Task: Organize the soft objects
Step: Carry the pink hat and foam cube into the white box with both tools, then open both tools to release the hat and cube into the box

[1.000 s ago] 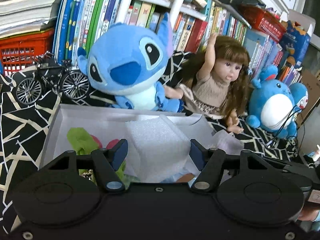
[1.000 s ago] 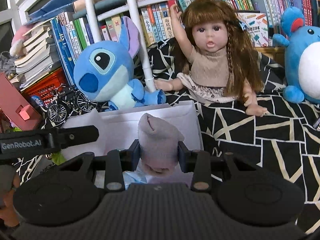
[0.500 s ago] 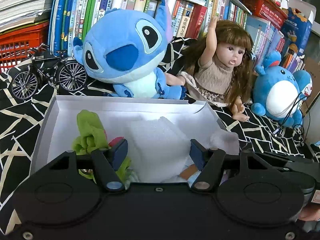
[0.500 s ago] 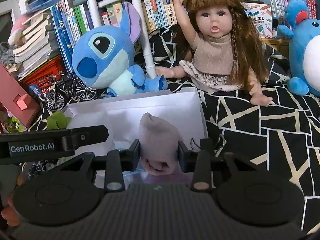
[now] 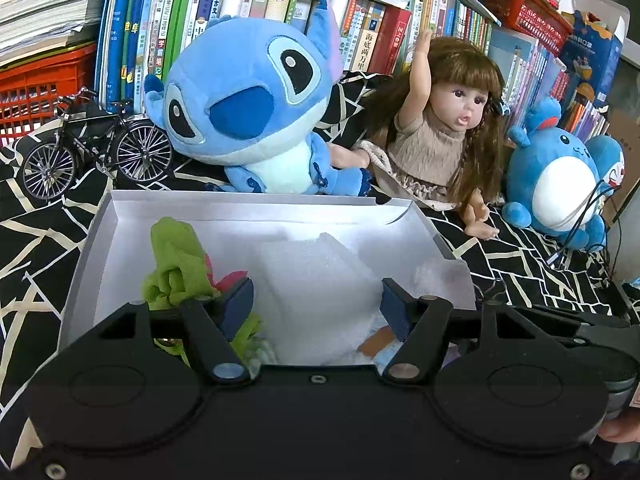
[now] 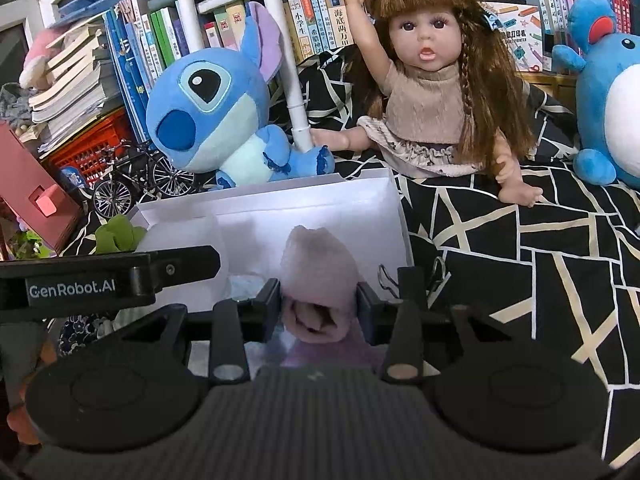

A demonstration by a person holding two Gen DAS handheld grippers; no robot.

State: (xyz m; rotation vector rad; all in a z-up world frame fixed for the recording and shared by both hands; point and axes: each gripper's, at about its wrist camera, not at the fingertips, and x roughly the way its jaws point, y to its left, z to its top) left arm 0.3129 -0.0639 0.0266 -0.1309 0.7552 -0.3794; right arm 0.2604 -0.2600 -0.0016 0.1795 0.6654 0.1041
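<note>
Left of the right hand-held gripper (image 6: pixel 318 307), "GenRobot.AI" marks the left hand-held gripper (image 6: pixel 112 276); both are opening, releasing the pink sock (image 6: pixel 318 276) and white foam block (image 5: pixel 316 280).

Both wrist cameras look forward and down along their fingers, close over the white box (image 5: pixel 100 240) (image 6: pixel 384 196). Left view takes it from the left; right view from the right (the left gripper's arm crosses its left edge). Shared: blue plush (image 5: pixel 248 108) (image 6: pixel 208 108), doll (image 5: pixel 448 128) (image 6: pixel 432 80), bookshelf.
</note>
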